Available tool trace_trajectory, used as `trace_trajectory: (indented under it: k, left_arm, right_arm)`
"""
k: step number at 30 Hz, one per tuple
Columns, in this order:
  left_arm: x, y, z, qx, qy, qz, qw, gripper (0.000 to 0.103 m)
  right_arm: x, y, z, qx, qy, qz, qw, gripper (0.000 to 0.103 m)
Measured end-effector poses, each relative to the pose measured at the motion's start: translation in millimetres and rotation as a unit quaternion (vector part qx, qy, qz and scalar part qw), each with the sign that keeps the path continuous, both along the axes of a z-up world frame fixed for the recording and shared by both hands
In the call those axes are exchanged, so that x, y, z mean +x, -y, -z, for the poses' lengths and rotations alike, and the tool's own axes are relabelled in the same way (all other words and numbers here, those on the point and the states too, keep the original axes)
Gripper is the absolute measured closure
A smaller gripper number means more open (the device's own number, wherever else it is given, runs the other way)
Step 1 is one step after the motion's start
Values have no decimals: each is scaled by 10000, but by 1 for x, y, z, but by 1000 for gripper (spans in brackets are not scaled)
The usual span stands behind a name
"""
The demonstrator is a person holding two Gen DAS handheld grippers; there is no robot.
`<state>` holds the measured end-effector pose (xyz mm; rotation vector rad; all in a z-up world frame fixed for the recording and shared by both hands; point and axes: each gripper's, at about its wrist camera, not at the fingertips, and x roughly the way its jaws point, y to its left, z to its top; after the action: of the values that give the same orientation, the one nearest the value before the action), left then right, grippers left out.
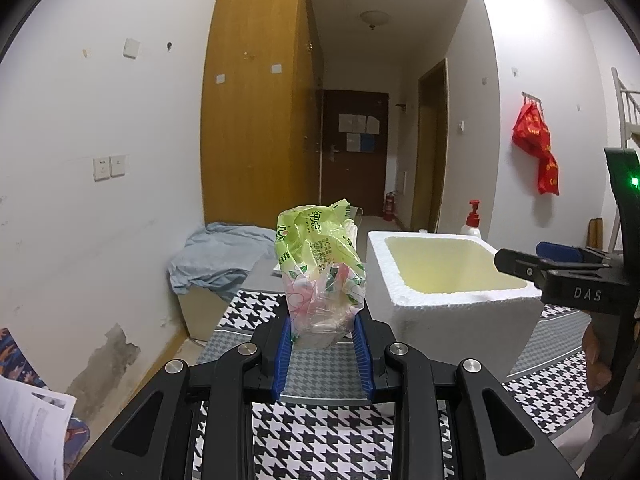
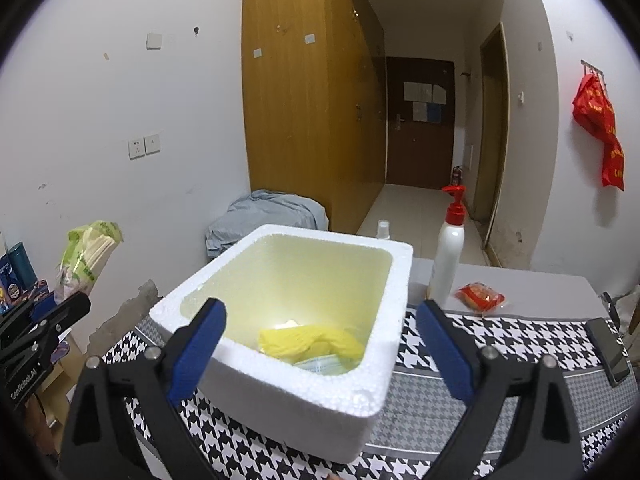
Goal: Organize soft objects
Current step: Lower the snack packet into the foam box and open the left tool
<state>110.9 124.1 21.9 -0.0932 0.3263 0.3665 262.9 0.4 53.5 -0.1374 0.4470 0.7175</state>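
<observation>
My left gripper [image 1: 323,330] is shut on a crumpled green tissue pack [image 1: 320,256] and holds it upright above the houndstooth cloth, left of the white foam box [image 1: 440,308]. The pack also shows at the far left of the right wrist view [image 2: 86,258]. My right gripper [image 2: 320,336] is open and empty, its blue pads either side of the foam box's near wall [image 2: 288,392]. Inside the box lie a yellow cloth [image 2: 312,342] and a face mask [image 2: 322,364]. The right gripper shows in the left wrist view [image 1: 532,266] over the box's right rim.
A white pump bottle with a red top [image 2: 448,256] stands behind the box. A red snack packet [image 2: 480,298] lies on the grey table. A dark phone [image 2: 608,350] lies at the right edge. A blue-grey cloth heap [image 2: 266,218] sits by the wardrobe.
</observation>
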Motion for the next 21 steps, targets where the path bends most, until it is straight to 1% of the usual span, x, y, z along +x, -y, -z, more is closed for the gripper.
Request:
trace_trajectory:
  k: [2, 5, 12, 21]
  left_arm:
    - [0, -1, -2, -1, 21, 32, 10000, 74]
    - [4, 0, -4, 10, 28, 82, 10000, 74]
    - [13, 6, -10, 78, 74, 232, 9997, 74]
    - [24, 19, -20, 189, 173, 477, 9985, 74]
  right_arm:
    - [0, 1, 0, -9, 9, 9, 10000, 5]
    - [-1, 2, 0, 0, 0, 9, 10000, 1]
    - [-3, 16, -3, 172, -96, 31, 9998, 1]
    - [-6, 36, -2, 161, -74, 321, 9993, 1]
